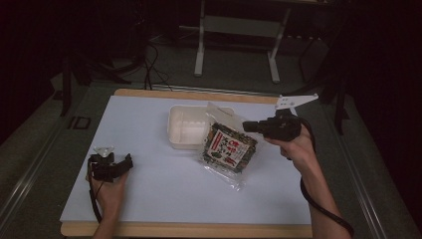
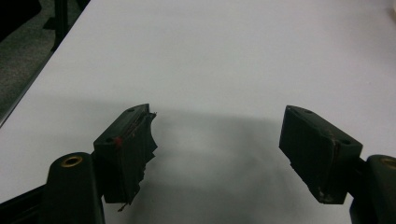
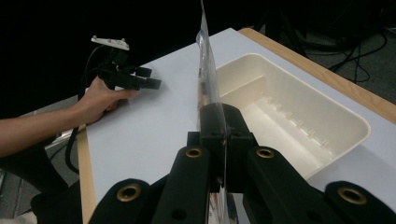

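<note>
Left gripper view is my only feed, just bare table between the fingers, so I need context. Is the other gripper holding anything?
Observer: Yes. The right gripper is shut on the clear edge of a snack packet.
Operator: Where does the packet sit?
Observer: It leans against a white tray, one end on the table.
Operator: Anything in the tray?
Observer: No, the right gripper view shows it empty.
Operator: And my gripper?
Observer: The left gripper rests open near the table's left edge, away from the packet.
</note>
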Demonstrator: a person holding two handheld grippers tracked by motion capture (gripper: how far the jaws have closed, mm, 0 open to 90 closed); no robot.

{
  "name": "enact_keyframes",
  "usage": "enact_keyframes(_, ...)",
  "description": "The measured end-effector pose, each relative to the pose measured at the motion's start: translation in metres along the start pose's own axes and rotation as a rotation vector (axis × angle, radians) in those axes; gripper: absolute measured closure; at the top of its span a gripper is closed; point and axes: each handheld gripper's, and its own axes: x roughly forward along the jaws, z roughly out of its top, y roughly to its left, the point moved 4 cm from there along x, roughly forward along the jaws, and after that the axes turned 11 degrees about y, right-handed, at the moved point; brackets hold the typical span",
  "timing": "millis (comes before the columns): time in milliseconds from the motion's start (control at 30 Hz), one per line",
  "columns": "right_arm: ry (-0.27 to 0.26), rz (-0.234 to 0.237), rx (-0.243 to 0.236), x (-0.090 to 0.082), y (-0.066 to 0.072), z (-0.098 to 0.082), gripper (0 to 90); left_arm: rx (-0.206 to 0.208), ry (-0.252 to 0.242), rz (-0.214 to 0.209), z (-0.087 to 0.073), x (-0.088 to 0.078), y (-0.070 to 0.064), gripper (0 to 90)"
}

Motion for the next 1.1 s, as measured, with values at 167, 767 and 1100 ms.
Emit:
enact_keyframes(167, -0.003, 0.007, 0.0, -0.001, 0.0, 0.003, 89.8, 0.002, -0.001, 0.0, 0.0, 0.0, 0.0, 25.8)
enact_keyframes(767, -0.022, 0.017, -0.011, -0.003, 0.002, 0.01, 89.8, -0.001, 0.0, -0.001, 0.0, 0.0, 0.0, 25.4)
enact_keyframes(1100, -0.013, 0.024, -0.024, -0.003, 0.005, 0.018, 89.8, -0.003, -0.003, 0.0, 0.0, 0.0, 0.0, 25.4)
